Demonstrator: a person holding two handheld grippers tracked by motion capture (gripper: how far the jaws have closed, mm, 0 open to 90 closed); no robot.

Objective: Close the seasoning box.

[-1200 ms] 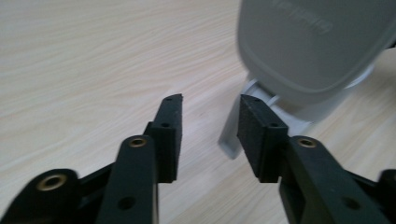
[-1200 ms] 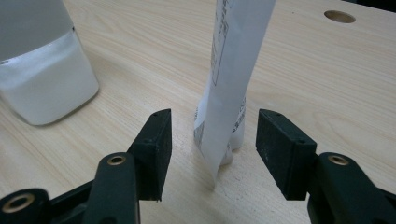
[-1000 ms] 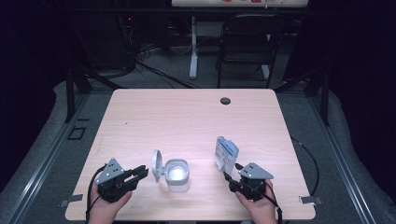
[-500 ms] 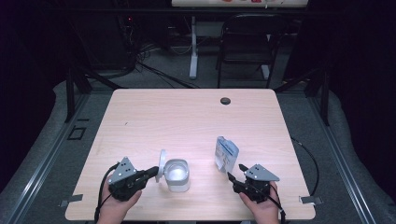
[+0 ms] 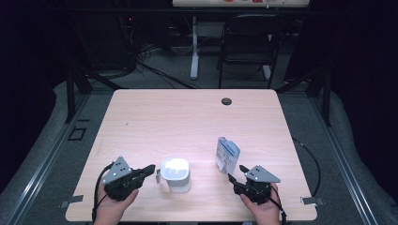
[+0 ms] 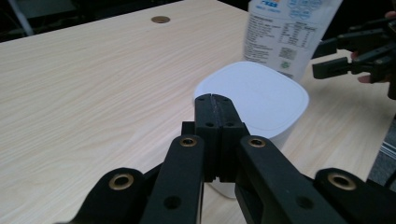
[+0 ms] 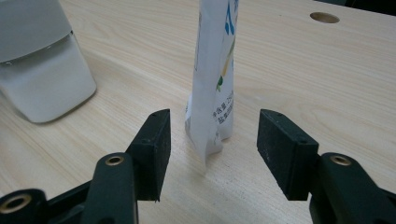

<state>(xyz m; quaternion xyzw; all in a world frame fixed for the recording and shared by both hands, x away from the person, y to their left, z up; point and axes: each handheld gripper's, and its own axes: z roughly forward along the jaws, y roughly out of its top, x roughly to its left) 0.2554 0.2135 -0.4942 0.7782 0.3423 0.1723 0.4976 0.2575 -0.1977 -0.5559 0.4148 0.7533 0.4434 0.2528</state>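
Your white lidded container (image 5: pixel 175 174) sits near the front edge of the table (image 5: pixel 187 117) with its lid down flat, so the closing looks done; your left gripper (image 5: pixel 149 169) rests just beside its left side, jaws pressed together on nothing, tips at the lid's rim in the left gripper view (image 6: pixel 215 100); whether they touch it you cannot tell. What looks left is the standing pouch (image 5: pixel 227 155), upright and untouched to the right of the container; your right gripper (image 5: pixel 237 173) has its jaws well apart with the pouch's lower edge (image 7: pixel 212 93) ahead between them, pads clear of it. The pouch is thin and stands on a narrow base, so a nudge could tip it; the container (image 7: pixel 39 70) stands near its left, apart from it. Farther back only a round cable hole (image 5: pixel 226 101) marks the tabletop; nothing blocks either hand.
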